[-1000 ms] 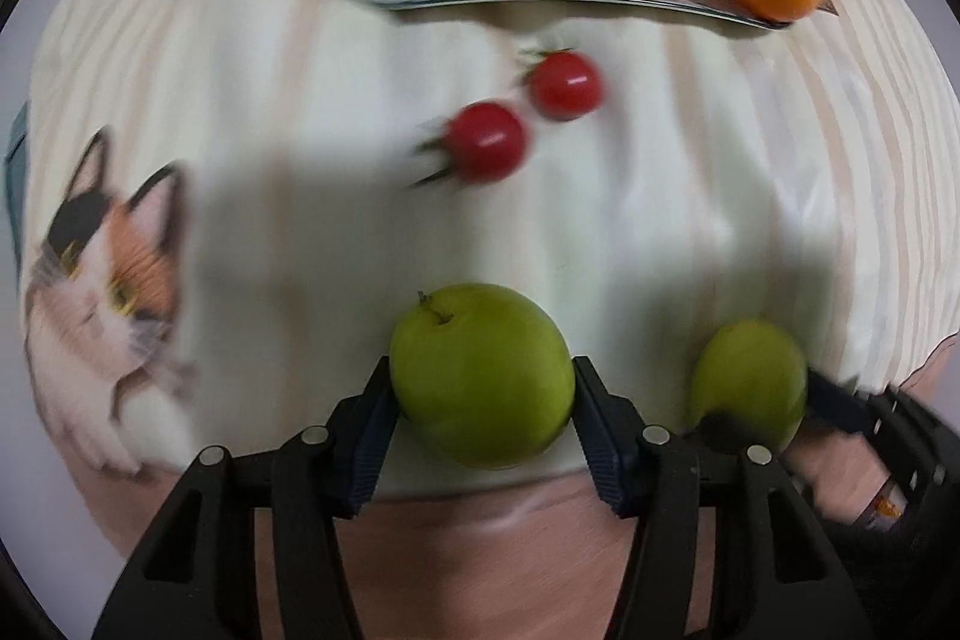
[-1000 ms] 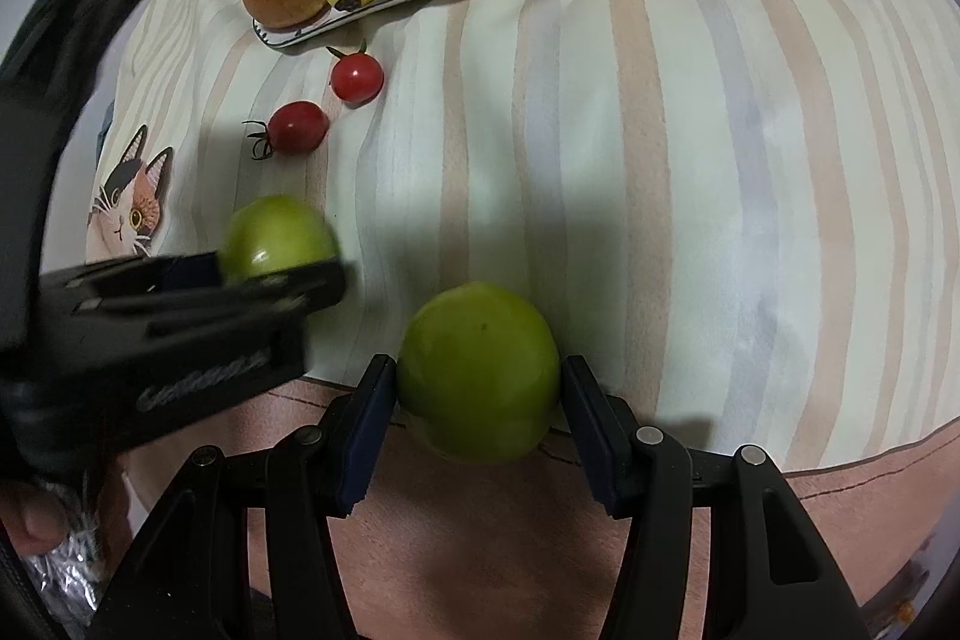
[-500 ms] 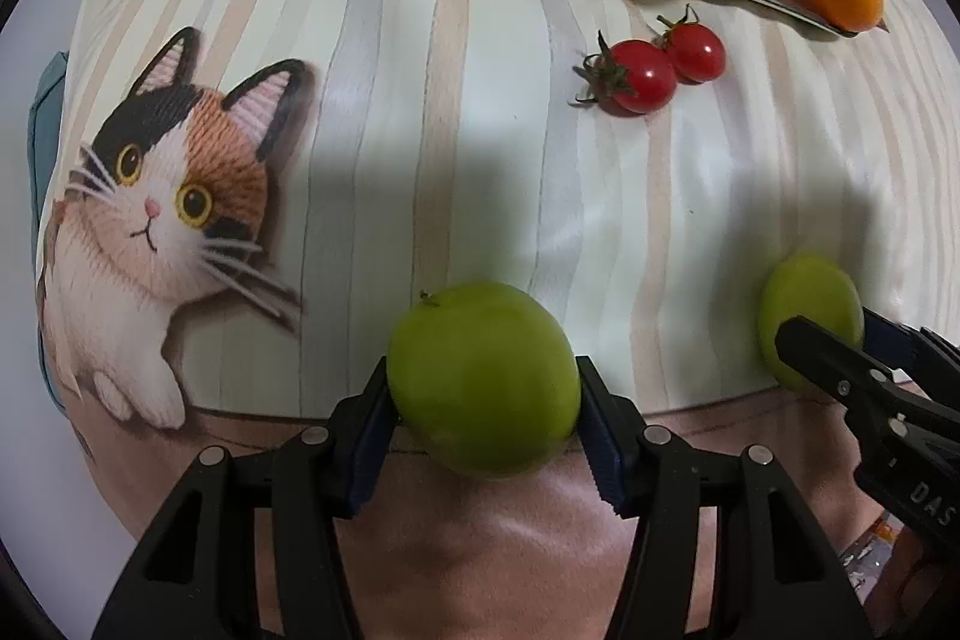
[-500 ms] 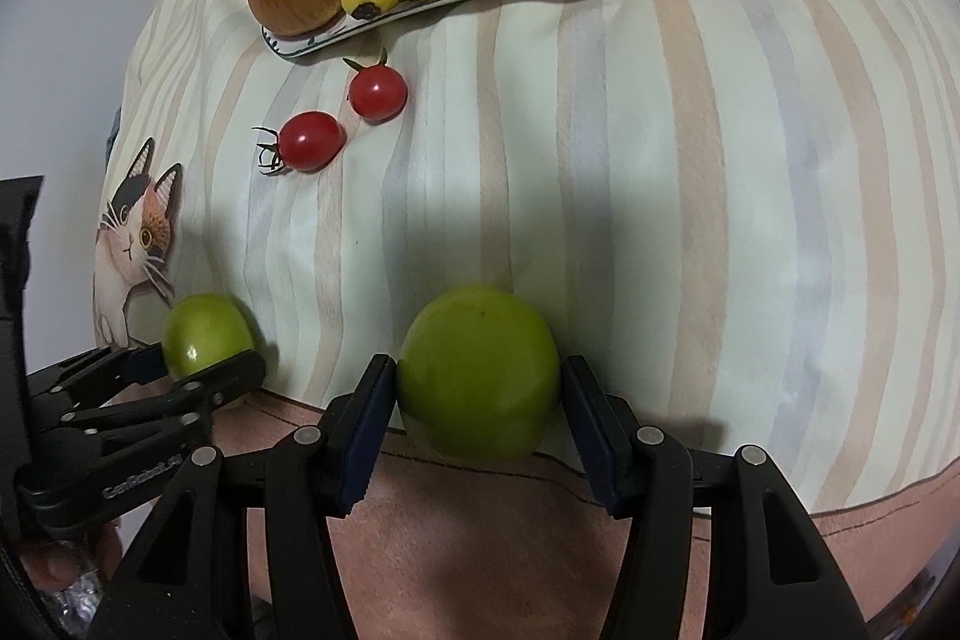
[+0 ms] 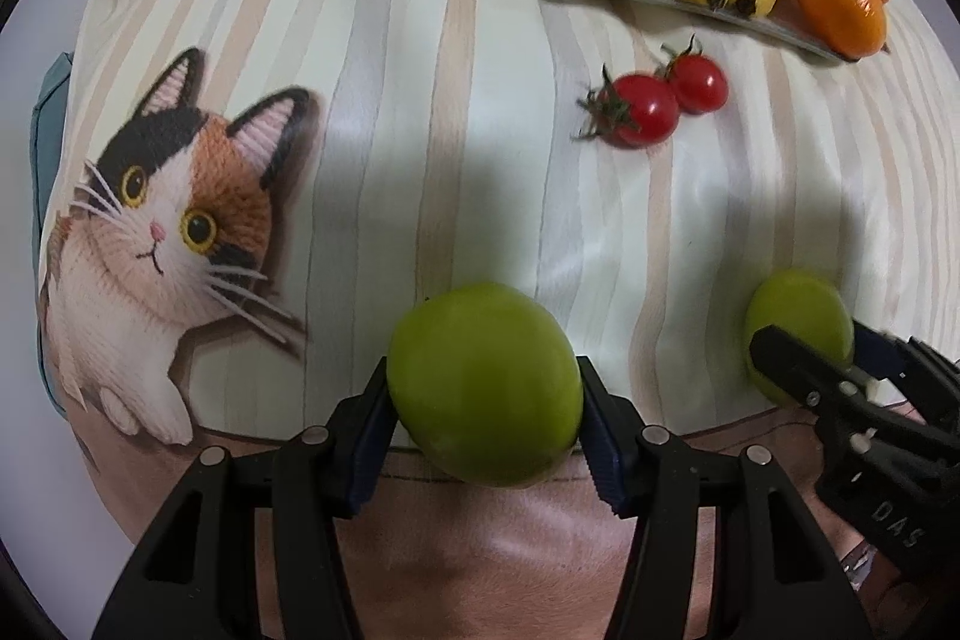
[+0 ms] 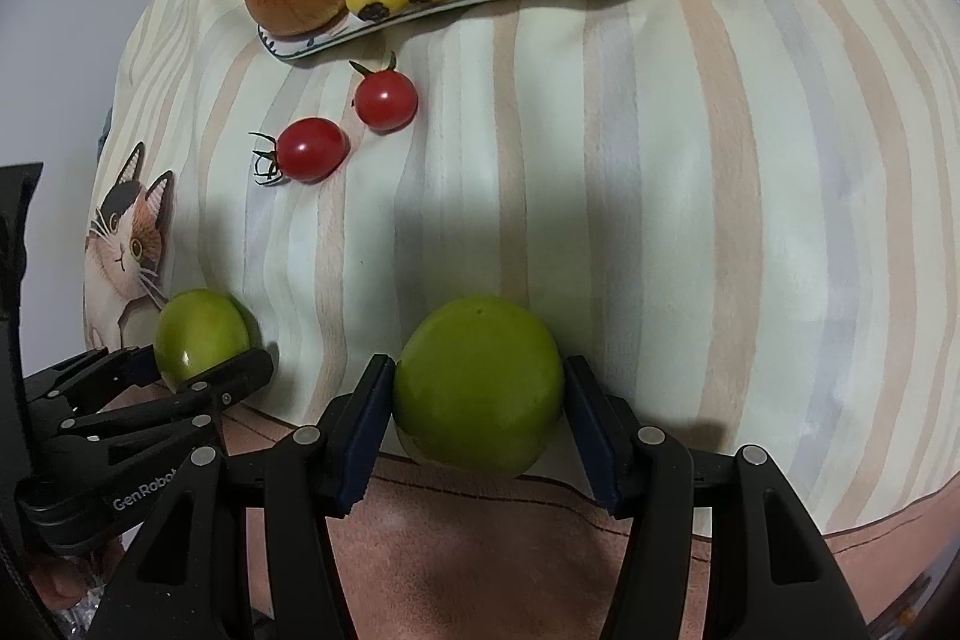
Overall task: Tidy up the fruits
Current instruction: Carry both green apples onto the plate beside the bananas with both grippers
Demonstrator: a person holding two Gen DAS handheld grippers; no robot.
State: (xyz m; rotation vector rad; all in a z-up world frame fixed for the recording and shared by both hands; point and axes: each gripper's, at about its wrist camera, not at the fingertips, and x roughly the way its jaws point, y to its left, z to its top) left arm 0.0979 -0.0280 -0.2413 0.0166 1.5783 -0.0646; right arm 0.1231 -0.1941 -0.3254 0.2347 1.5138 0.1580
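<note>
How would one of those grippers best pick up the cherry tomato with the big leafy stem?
Grip the tomato across its round red body, coming from above. Its leafy stem sticks out sideways toward the cat picture, and the second tomato sits close by, so fingers should straddle the free sides.

My left claw (image 5: 485, 421) and right claw (image 6: 479, 415) are matte black plastic, with ribbed dark-blue pads (image 5: 600, 445), silver screws and white "GenRobot" lettering.
</note>
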